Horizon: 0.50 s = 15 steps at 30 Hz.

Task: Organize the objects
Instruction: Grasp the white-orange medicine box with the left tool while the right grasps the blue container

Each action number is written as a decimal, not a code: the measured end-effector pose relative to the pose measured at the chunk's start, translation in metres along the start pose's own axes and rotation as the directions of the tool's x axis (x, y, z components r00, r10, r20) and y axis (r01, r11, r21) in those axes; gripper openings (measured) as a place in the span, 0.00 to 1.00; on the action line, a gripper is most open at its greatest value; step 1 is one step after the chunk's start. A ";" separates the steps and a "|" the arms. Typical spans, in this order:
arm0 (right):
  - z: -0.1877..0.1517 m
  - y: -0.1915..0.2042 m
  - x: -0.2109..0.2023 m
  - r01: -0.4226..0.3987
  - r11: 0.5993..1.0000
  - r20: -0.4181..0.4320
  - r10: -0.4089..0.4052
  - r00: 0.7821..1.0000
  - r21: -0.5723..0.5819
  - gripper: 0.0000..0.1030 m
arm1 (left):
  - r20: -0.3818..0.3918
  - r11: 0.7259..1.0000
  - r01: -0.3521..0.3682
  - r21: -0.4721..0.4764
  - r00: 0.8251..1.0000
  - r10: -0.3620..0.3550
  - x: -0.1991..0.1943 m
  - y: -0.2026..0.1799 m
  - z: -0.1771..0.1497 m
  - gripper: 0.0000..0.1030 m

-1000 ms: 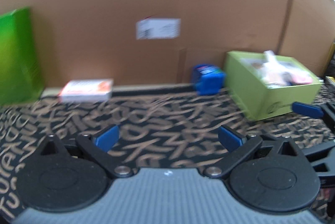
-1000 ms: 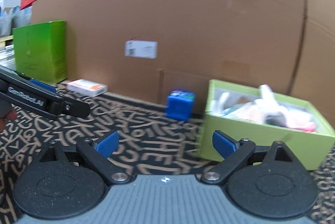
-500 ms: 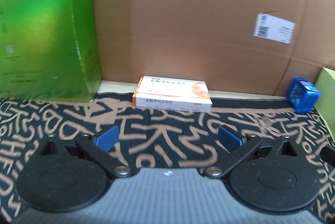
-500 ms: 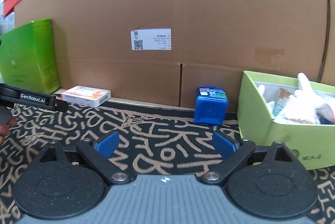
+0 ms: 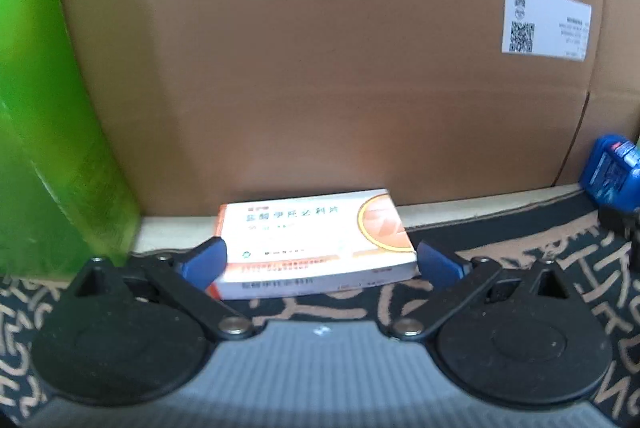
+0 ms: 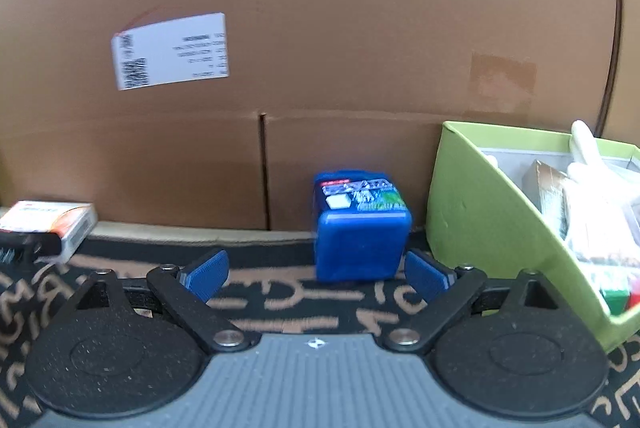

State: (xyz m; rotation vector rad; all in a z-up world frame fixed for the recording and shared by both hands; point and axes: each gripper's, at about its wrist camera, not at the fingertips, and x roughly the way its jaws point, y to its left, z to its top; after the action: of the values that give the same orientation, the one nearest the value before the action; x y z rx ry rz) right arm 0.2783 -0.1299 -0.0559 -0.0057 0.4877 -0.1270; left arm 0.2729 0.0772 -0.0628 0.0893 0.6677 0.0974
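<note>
A flat white and orange medicine box (image 5: 312,240) lies on the patterned cloth against the cardboard wall. My left gripper (image 5: 320,262) is open, its blue fingertips at the box's two short ends, the near edge of the box between them. In the right wrist view the same medicine box (image 6: 52,222) shows at far left with the left gripper's tip over it. A small blue box (image 6: 360,226) stands near the wall; my right gripper (image 6: 316,274) is open just in front of it, the box nearer the right fingertip. The blue box (image 5: 612,168) also shows at the left view's right edge.
A tall green box (image 5: 44,132) stands left of the medicine box. A light green open bin (image 6: 508,212) with several packets and a white glove stands right of the blue box. A cardboard wall (image 6: 320,28) with a white label (image 6: 172,50) closes the back.
Both grippers have moved forward and closer to the wall. The left one now has the medicine box between its fingertips; the right one has come up to the blue box.
</note>
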 end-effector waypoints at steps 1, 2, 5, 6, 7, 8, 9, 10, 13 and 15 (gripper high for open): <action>0.000 0.000 0.001 0.007 1.000 0.008 -0.007 1.000 0.004 0.95 | 0.019 1.000 -0.018 -0.002 1.000 0.018 -0.003 0.000 -0.002 1.00; 0.001 0.000 0.002 0.013 1.000 0.007 -0.013 1.000 0.006 0.95 | 0.036 1.000 -0.030 -0.005 0.999 0.030 -0.005 0.001 -0.003 1.00; 0.003 0.002 0.009 0.034 0.999 0.000 -0.034 0.999 0.015 0.95 | 0.026 0.995 -0.075 -0.064 0.997 0.077 -0.002 0.007 -0.003 1.00; 0.005 0.002 0.011 0.044 0.999 0.000 -0.044 0.999 0.017 0.95 | 0.024 0.993 -0.075 -0.088 0.997 0.077 0.001 0.010 -0.002 1.00; 0.006 0.003 0.014 0.060 0.998 -0.005 -0.060 0.998 0.016 0.95 | 0.013 0.992 -0.068 -0.103 0.997 0.070 0.004 0.012 0.000 1.00; 0.007 0.003 0.017 0.067 0.998 -0.006 -0.067 0.998 0.008 0.95 | 0.000 0.992 -0.050 -0.116 0.999 0.051 0.008 0.015 0.001 1.00; 0.008 0.004 0.020 0.071 0.997 -0.016 -0.071 0.997 0.002 0.95 | -0.007 0.991 -0.017 -0.133 1.000 0.016 0.011 0.017 0.002 1.00; 0.009 0.004 0.022 0.077 0.997 -0.018 -0.077 0.997 -0.001 0.93 | -0.016 0.989 0.021 -0.145 1.000 -0.023 0.013 0.018 0.003 1.00; 0.012 0.005 0.029 0.094 0.995 -0.020 -0.095 0.995 -0.019 0.93 | -0.013 0.983 0.120 -0.142 0.992 -0.123 0.019 0.018 0.005 1.00; 0.014 0.005 0.035 0.094 0.995 -0.029 -0.095 0.995 -0.026 0.92 | -0.026 0.982 0.124 -0.144 0.991 -0.129 0.025 0.014 0.007 1.00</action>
State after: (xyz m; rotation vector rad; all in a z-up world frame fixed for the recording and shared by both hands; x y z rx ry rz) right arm 0.3165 -0.1296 -0.0602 -0.0514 0.5196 -0.2138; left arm 0.2962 0.0940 -0.0712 -0.0926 0.6977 0.0235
